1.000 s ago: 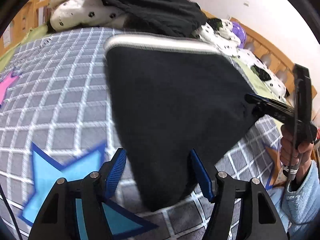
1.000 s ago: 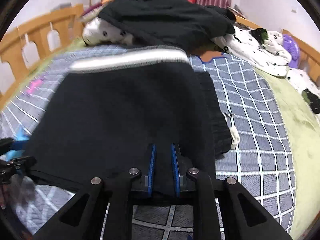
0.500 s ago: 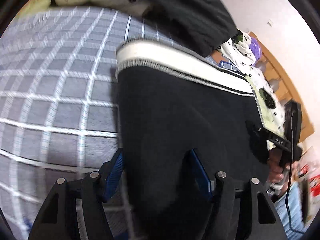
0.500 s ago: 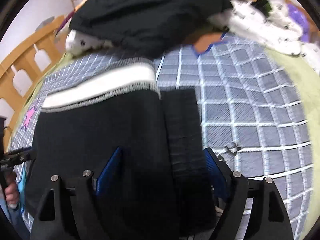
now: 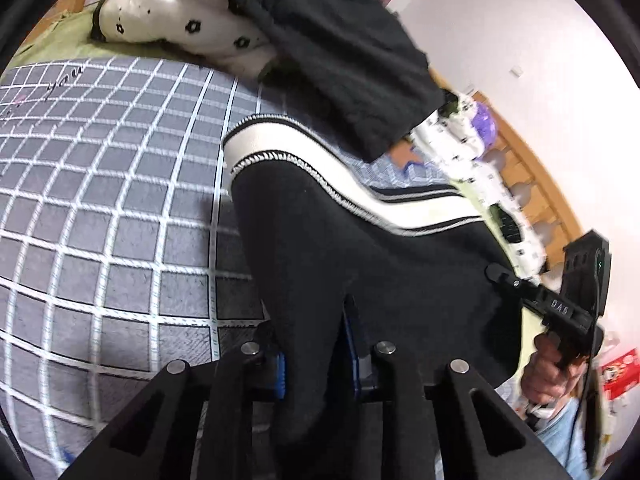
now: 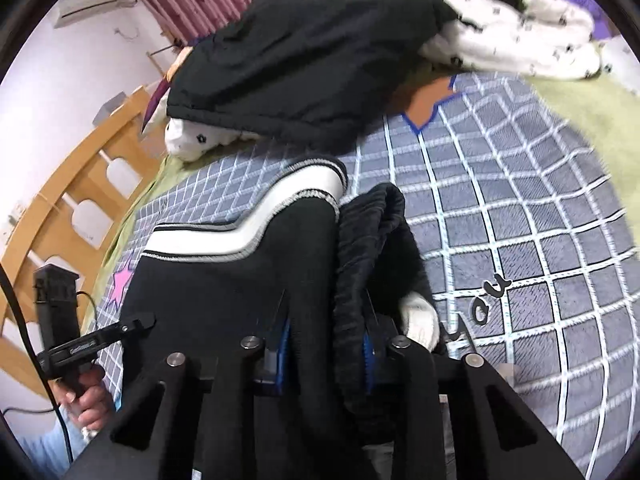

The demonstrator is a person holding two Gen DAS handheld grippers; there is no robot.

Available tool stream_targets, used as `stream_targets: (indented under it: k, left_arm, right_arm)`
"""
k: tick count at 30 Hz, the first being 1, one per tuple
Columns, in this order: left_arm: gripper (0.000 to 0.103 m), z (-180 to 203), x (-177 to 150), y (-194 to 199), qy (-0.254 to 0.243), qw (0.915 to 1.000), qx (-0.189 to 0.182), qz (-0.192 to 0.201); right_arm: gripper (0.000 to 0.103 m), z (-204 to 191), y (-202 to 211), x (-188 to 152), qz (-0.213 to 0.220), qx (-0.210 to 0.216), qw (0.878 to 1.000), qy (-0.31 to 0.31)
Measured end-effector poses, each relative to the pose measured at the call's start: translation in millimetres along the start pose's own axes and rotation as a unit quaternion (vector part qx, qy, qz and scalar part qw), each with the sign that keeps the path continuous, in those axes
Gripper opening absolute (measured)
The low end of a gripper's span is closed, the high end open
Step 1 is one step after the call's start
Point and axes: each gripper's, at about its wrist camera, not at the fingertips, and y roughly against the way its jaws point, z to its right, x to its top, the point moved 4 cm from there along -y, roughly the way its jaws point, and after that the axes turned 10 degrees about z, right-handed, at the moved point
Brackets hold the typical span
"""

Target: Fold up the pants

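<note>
While black pants (image 5: 360, 248) lie on the bed (image 5: 100, 200), left gripper (image 5: 316, 356) clamps their cloth; right gripper (image 6: 324, 356) likewise.

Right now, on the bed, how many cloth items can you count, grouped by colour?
Black with a white band: 1, the pants, held in the jaws of the left gripper and the right gripper.
Plain black: 1, the black garment heaped at the back.
White with black dots: 1, the spotted bedding.
Grey checked: 1, the blanket.
Total: 4
</note>
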Motion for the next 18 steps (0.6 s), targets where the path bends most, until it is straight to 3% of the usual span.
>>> stream_targets:
  k: [5, 11, 13, 15, 18]
  left_arm:
    - [0.019, -29.9, 31.3, 72.9, -0.032, 0.9981, 0.037, 0.037]
    - [0.020, -101.1, 44.2, 123.4, -0.046, 0.9930, 0.105, 0.028]
    - [0.021, -125.3, 33.4, 114.8, -0.043, 0.9933, 0.107, 0.007]
    - [0.023, -151.7, 18.1, 99.4, -0.028, 0.9943, 0.103, 0.001]
    - [0.034, -169.4, 7.4, 87.8, -0.023, 0.9922, 0.122, 0.005]
  right_arm:
    - [0.024, -65.8, 27.8, 1.0, 0.041, 0.054, 0.997, -0.030]
    - [0.021, -138.6, -5.7, -40.5, -0.002, 0.153, 0.986, -0.064]
    - [0.021, -154.0, -24.8, -59.3, -0.009, 0.146, 0.989, -0.036]
    - [0.023, -152.7, -49.6, -78.2, -0.023, 0.108, 0.994, -0.009]
    - [0.039, -136.2, -74.5, -92.3, -0.030, 0.051, 0.998, 0.029]
